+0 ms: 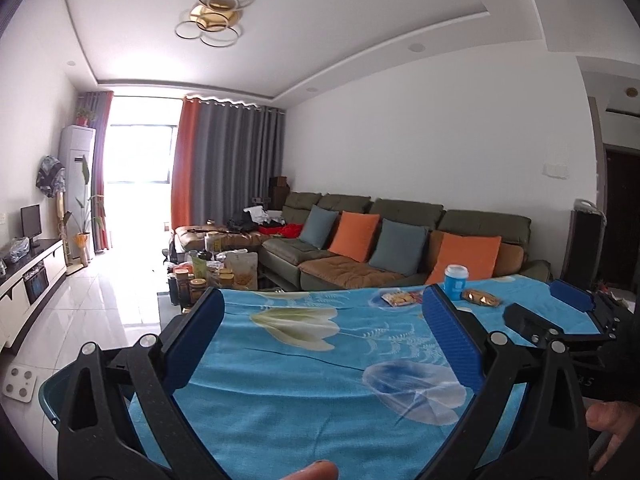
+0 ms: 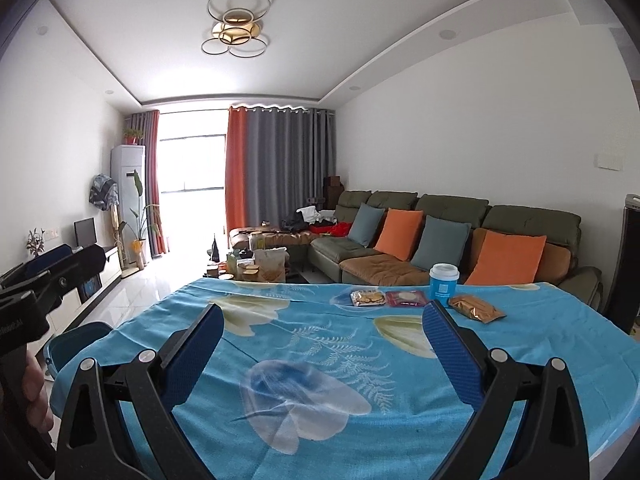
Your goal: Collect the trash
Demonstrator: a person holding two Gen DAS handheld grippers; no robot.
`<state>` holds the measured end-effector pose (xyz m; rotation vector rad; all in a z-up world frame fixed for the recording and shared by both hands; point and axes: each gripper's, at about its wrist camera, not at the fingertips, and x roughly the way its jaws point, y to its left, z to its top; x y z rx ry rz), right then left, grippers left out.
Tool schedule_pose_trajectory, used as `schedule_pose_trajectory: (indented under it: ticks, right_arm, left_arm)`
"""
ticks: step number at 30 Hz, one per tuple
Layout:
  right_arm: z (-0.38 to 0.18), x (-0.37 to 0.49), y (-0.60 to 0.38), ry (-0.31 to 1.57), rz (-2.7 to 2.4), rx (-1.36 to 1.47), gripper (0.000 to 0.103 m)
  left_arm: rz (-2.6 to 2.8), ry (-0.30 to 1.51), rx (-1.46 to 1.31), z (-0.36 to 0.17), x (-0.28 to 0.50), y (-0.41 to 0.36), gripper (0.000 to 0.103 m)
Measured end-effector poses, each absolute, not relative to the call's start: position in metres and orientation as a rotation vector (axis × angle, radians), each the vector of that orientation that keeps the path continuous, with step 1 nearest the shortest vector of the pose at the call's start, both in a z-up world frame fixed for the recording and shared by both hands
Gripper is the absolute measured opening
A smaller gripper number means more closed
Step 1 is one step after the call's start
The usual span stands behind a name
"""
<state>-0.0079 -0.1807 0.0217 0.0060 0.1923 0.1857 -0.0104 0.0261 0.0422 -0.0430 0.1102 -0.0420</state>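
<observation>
On the far side of the table with a blue flowered cloth (image 2: 320, 344) lie a clear cookie packet (image 2: 365, 298), a red snack packet (image 2: 406, 299) and a gold wrapper (image 2: 474, 308), beside an upright blue paper cup with a white lid (image 2: 443, 282). The left wrist view shows the cookie packet (image 1: 400, 299), the cup (image 1: 456, 282) and the gold wrapper (image 1: 482, 298). My left gripper (image 1: 324, 304) is open and empty over the near part of the cloth. My right gripper (image 2: 324, 318) is open and empty, short of the packets.
A blue bin (image 2: 76, 342) stands at the table's left edge, also in the left wrist view (image 1: 56, 396). Behind the table are a green sofa with orange and grey cushions (image 2: 440, 240), a cluttered coffee table (image 2: 256, 264) and a TV cabinet (image 1: 28, 276).
</observation>
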Motion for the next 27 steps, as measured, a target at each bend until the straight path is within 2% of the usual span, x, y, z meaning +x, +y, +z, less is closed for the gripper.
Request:
schedule_pose_trajectory:
  ticks: [27]
  right_arm:
    - [0.021,-0.017,-0.178,0.193,0.198,0.005,0.096]
  left_arm:
    - [-0.001,0.104,-0.053,0.048,-0.032,0.033,0.097]
